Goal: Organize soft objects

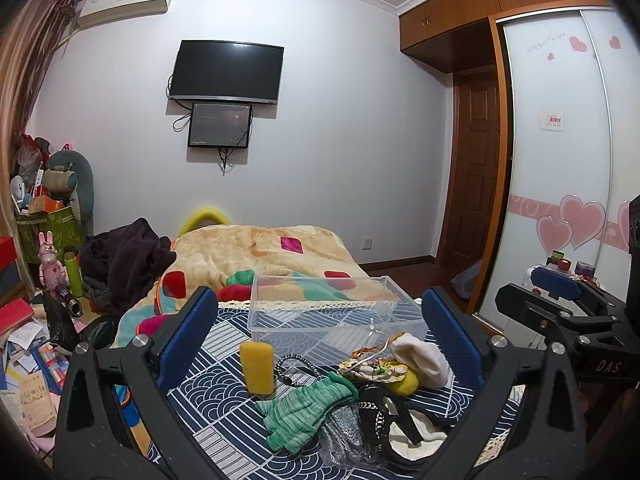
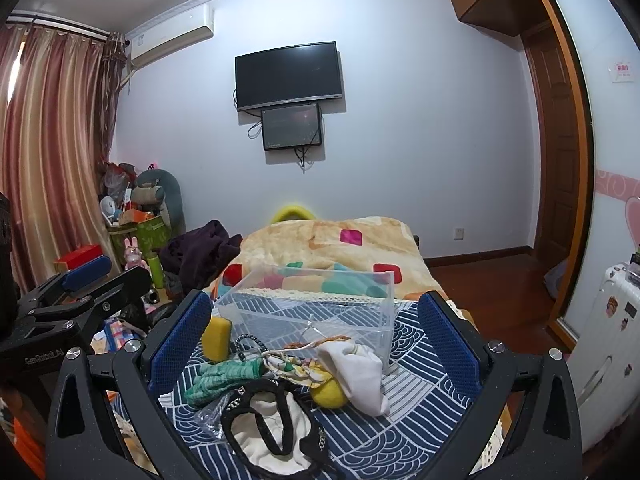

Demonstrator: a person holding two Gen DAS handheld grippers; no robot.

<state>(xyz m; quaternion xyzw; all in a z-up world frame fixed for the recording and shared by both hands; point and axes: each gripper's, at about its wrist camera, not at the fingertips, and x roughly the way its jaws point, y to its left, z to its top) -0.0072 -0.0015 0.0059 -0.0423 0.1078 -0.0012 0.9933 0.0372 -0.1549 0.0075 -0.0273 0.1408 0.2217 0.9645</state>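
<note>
A pile of soft items lies on a blue patterned cloth (image 1: 224, 364): a yellow sponge (image 1: 256, 367), a green knit glove (image 1: 306, 408), a white sock (image 1: 424, 356), a black strap (image 1: 384, 404) and a yellow ball (image 1: 406, 383). An empty clear plastic box (image 1: 328, 308) stands behind them. My left gripper (image 1: 316, 332) is open above the pile, holding nothing. My right gripper (image 2: 316, 332) is open and empty over the same pile; there the sponge (image 2: 217, 338), glove (image 2: 220, 376), sock (image 2: 360, 376) and box (image 2: 316, 304) show. The right gripper also shows in the left wrist view (image 1: 556, 284).
A bed with a patterned blanket (image 1: 272, 252) lies behind the box, with dark clothes (image 1: 128, 260) on its left. Clutter and boxes (image 1: 36, 320) fill the floor at left. A wardrobe (image 1: 560, 160) and white suitcase (image 2: 608, 340) stand at right.
</note>
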